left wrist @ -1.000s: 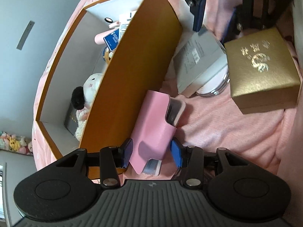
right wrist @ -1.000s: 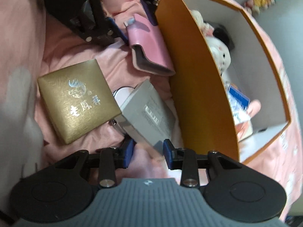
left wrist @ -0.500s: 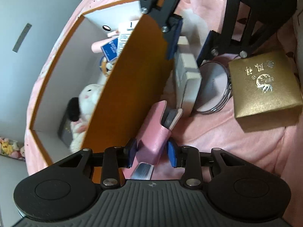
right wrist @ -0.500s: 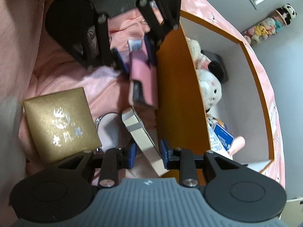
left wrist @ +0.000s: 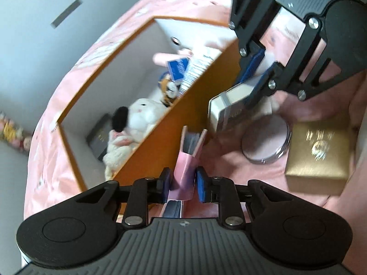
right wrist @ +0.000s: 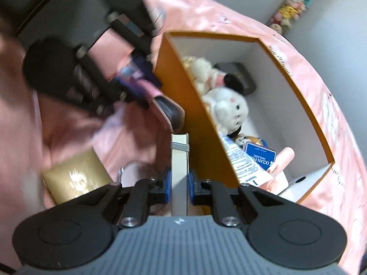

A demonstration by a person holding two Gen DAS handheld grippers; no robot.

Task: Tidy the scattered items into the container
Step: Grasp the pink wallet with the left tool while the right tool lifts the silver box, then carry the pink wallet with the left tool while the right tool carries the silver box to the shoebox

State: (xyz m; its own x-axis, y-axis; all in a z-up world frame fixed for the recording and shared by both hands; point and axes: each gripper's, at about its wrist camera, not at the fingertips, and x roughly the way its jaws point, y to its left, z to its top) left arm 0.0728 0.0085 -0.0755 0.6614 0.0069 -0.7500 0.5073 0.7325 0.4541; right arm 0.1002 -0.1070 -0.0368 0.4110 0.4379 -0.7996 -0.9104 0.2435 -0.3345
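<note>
My left gripper [left wrist: 182, 186] is shut on a pink case [left wrist: 187, 158] with a dark item inside, held edge-up beside the orange wall of the open box [left wrist: 160, 133]. My right gripper [right wrist: 179, 186] is shut on a white and grey flat box [right wrist: 180, 160], held on edge just outside the orange box wall [right wrist: 201, 137]. The right gripper also shows in the left wrist view [left wrist: 257, 78], holding that flat box [left wrist: 226, 112] in the air. A gold box [left wrist: 318, 153] and a round pink compact [left wrist: 266, 143] lie on the pink bedding.
The orange box holds plush toys [left wrist: 137, 119], a dark small box [left wrist: 99, 137], a blue card [right wrist: 259, 157], a white tube [right wrist: 243, 165] and a pink item [right wrist: 283, 158]. A grey wall [left wrist: 45, 45] stands beyond the bed. Small figures [right wrist: 293, 2] line a far shelf.
Both grippers have lifted their items off the bedding. The pink case and the flat box now stand on edge, higher beside the orange box wall.
</note>
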